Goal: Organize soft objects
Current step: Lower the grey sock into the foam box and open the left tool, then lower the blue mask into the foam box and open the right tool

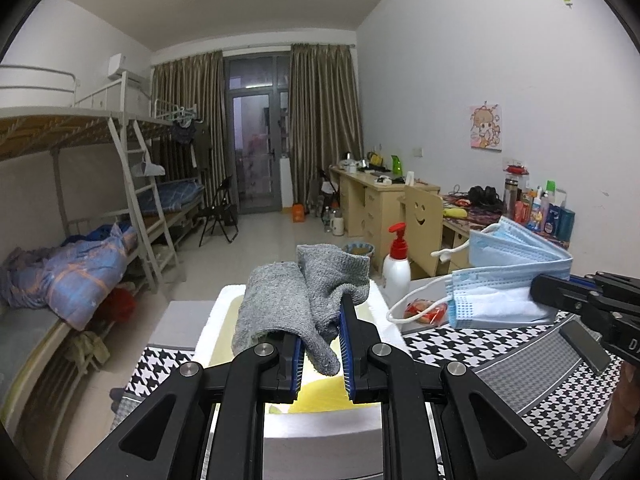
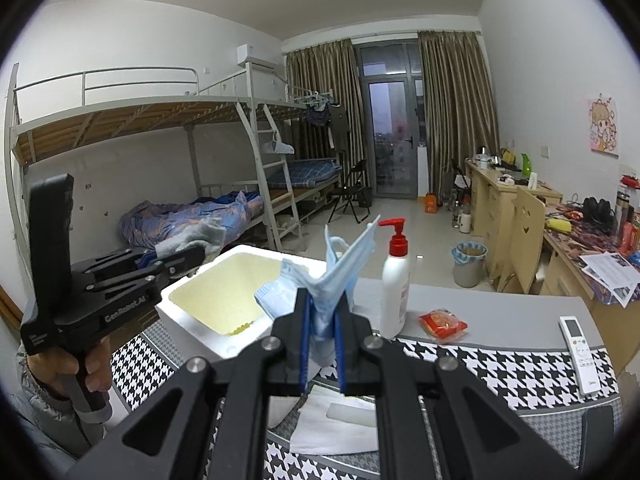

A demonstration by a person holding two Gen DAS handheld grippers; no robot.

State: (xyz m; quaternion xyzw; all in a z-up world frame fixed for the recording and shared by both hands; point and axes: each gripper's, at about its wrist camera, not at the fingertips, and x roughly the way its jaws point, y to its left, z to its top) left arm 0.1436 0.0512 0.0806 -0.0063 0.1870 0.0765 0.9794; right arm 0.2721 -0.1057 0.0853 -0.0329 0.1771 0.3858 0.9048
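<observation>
My left gripper is shut on a grey knitted sock and holds it above the white foam box with a yellow inside. The same gripper and sock show at the left of the right wrist view, beside the box. My right gripper is shut on a bunch of light blue face masks, held up over the table right of the box. The masks and right gripper also show at the right of the left wrist view.
A white pump bottle with a red top stands behind the masks. A red snack packet and a white remote lie on the houndstooth tablecloth. White tissue paper lies under my right gripper. Bunk beds stand left, desks right.
</observation>
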